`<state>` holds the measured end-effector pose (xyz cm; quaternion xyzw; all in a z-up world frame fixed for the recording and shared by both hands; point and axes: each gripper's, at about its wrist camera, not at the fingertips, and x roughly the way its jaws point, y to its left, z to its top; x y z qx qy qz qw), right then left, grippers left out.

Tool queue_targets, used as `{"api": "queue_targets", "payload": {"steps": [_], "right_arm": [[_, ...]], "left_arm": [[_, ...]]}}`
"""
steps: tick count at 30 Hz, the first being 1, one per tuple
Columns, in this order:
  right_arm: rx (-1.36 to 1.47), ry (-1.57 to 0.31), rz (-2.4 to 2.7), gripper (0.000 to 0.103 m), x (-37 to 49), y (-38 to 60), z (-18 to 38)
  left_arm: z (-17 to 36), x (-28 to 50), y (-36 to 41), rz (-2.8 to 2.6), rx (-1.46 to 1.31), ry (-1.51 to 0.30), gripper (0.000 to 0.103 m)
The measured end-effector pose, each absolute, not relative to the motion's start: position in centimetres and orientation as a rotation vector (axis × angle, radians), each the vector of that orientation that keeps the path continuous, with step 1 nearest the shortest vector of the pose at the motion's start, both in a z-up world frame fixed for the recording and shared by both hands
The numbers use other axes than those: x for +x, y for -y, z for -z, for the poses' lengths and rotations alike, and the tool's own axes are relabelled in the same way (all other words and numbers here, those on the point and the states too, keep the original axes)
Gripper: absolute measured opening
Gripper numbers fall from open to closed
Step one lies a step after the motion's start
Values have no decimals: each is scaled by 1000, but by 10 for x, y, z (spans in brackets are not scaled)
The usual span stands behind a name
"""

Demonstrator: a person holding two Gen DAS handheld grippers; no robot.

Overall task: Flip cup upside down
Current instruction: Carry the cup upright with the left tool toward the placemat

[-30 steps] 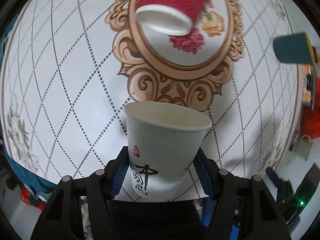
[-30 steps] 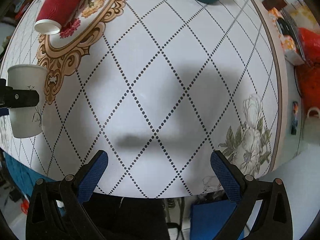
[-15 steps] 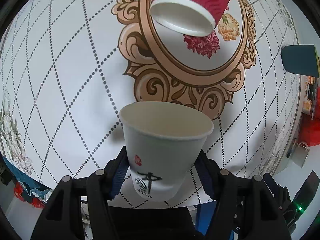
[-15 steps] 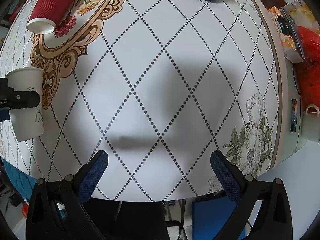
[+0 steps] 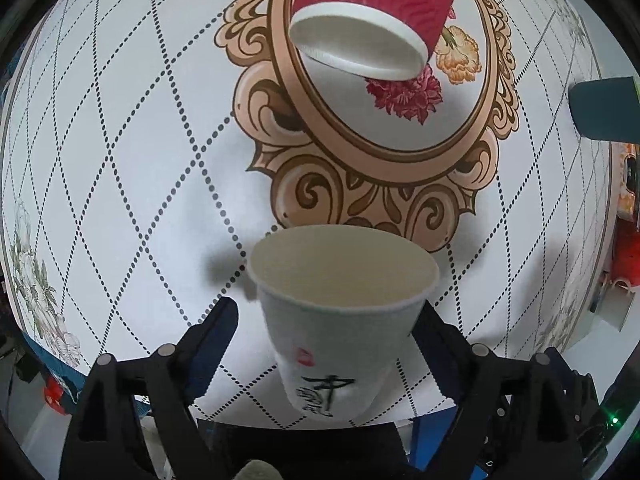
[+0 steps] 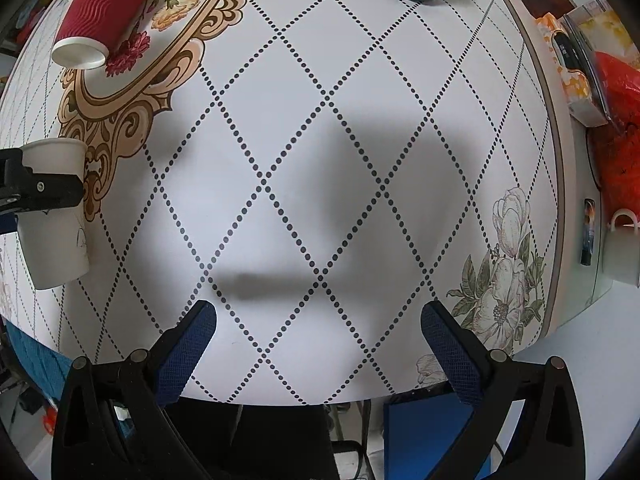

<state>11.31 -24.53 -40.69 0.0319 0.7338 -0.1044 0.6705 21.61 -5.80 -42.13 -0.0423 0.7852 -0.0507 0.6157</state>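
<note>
2 grippers in view; only the left gripper (image 5: 324, 312) is at the white paper cup (image 5: 340, 332).

Position: the cup is mouth-up between the left fingers, near the table (image 5: 120, 160) edge, base toward the camera. It looks lifted, judging by its shadow on the table to the left. The flip is not yet done.

Left fingers (image 5: 218, 322): spread wider than the cup. Bare table shows between the left pad and the cup wall. Contact on the other side is hidden behind the rim, so I cannot tell whether anything grips it.

Right gripper (image 6: 316, 316): fingers wide apart, holding nothing, above bare table well away from the cup.

Risks:
1. With at least 1 pad off the wall, the cup may be dropping or sliding. The cup is slightly blurred, which fits this.
2. Its base sits over the table edge, so a fall could take it off the table.
3. Reclosing hard would crush thin paper.
4. The red cup (image 5: 372, 12), on its side just beyond, could be knocked during a wide turn.

Versus 0.5 s ago: the pads then pressed both walls and now stand wider. The cup looms larger and lower in the left view. The right gripper view is nearly unchanged.
</note>
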Motion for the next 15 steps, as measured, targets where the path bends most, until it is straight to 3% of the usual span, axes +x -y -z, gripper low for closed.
{"api": "queue_targets", "payload": {"steps": [11, 15], "right_arm": [[72, -1644, 233, 103, 117, 242, 395], [83, -1635, 228, 103, 116, 245, 387]], "left_arm": [[410, 233, 48, 112, -100, -1796, 91], [384, 230, 47, 128, -84, -1753, 91]]}}
